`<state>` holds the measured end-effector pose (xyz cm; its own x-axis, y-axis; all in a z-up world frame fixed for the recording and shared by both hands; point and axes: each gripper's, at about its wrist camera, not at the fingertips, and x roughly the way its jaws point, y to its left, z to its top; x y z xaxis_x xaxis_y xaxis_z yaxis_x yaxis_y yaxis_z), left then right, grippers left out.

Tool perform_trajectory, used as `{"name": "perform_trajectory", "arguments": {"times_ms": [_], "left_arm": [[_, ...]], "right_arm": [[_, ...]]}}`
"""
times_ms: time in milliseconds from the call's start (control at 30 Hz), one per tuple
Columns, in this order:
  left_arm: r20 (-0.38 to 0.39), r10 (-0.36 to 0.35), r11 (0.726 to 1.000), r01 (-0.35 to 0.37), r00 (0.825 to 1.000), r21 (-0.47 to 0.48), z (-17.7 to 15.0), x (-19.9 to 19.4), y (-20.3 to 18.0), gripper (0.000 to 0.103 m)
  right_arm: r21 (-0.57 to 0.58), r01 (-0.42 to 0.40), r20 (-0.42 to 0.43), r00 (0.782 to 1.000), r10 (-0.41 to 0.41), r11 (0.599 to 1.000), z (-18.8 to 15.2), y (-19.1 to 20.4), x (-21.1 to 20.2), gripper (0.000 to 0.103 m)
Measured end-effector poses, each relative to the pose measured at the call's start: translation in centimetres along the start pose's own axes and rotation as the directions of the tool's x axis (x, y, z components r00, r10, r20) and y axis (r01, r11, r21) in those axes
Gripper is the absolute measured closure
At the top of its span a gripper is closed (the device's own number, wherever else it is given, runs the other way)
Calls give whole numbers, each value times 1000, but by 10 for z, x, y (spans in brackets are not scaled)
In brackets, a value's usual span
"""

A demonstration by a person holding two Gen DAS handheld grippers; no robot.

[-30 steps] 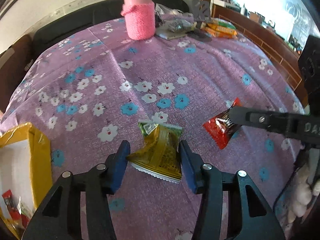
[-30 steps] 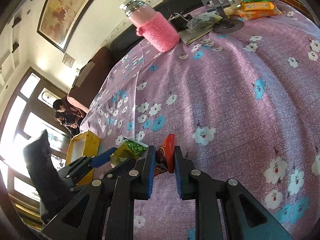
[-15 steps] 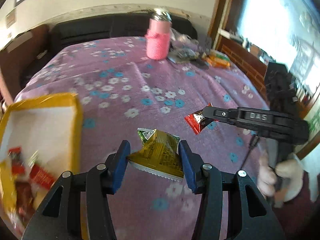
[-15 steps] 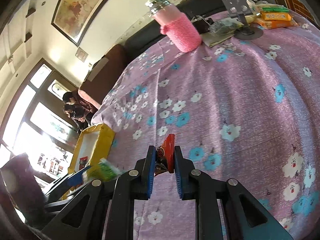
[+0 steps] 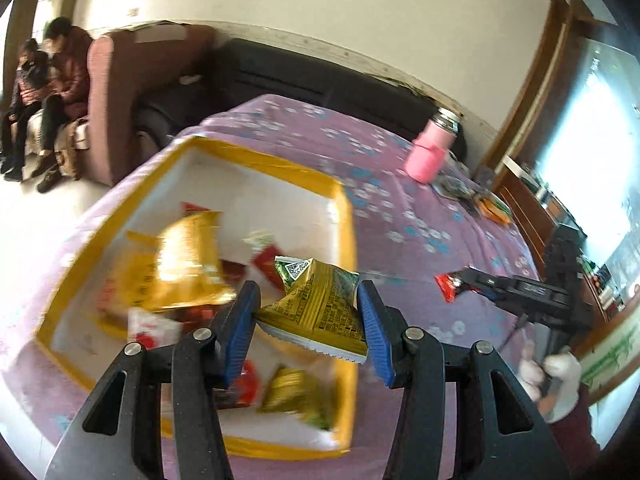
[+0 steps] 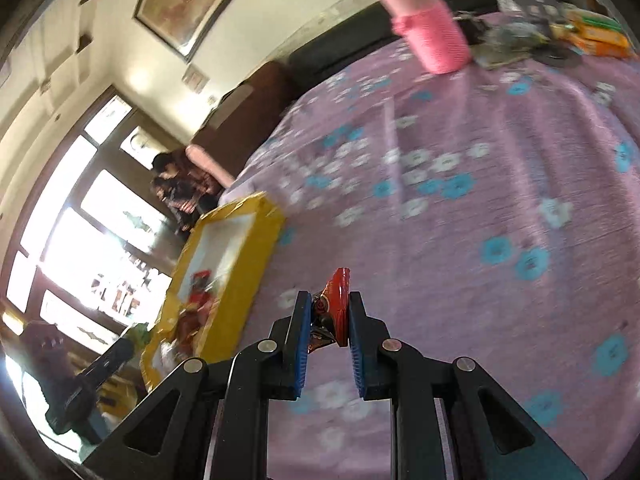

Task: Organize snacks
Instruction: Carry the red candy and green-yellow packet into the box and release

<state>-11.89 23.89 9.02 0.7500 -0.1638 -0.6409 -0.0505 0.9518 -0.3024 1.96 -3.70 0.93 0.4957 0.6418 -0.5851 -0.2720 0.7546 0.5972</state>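
While snack packets fill the yellow box (image 5: pixel 348 240), left gripper (image 5: pixel 308 320) jaws clamp a green-gold packet (image 5: pixel 316 304), right gripper (image 6: pixel 329 320) jaws a red packet (image 6: pixel 338 300).

You get blown-out daylight from the windows (image 6: pixel 92 248), motion blur over the box (image 5: pixel 344 216), and fisheye-bent dark edges.

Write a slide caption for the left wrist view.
Left tongs carry a yellow-green snack packet over the yellow box of snacks.

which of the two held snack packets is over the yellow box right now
The green-and-gold packet in the left gripper: it hangs above the yellow box. The red packet in the right gripper is over bare tablecloth.
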Motion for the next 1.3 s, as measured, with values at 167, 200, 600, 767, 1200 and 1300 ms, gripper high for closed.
{"name": "perform_trajectory", "arguments": {"times_ms": [167, 200, 600, 767, 1200, 1300], "left_arm": [[5, 30, 999, -30, 1000, -27, -8, 4, 22, 54], [2, 25, 999, -25, 1000, -34, -10, 6, 26, 54], [-13, 89, 995, -90, 996, -49, -17, 15, 50, 53], [18, 88, 993, -86, 996, -80, -14, 4, 58, 51], [117, 128, 988, -116, 985, -107, -8, -30, 57, 32], [131, 156, 985, -144, 979, -97, -8, -33, 51, 28]], "right_arm": [[-66, -40, -62, 997, 36, 997, -8, 54, 20, 85], [-82, -43, -75, 997, 37, 996, -9, 65, 26, 85], [-255, -54, -209, 978, -1, 966, -29, 159, 105, 85], [-304, -22, -243, 968, -56, 952, -34, 176, 136, 82], [-317, -8, -122, 992, -32, 949, -26, 183, 101, 54], [-315, 0, -83, 996, -27, 949, -27, 178, 83, 51]]}}
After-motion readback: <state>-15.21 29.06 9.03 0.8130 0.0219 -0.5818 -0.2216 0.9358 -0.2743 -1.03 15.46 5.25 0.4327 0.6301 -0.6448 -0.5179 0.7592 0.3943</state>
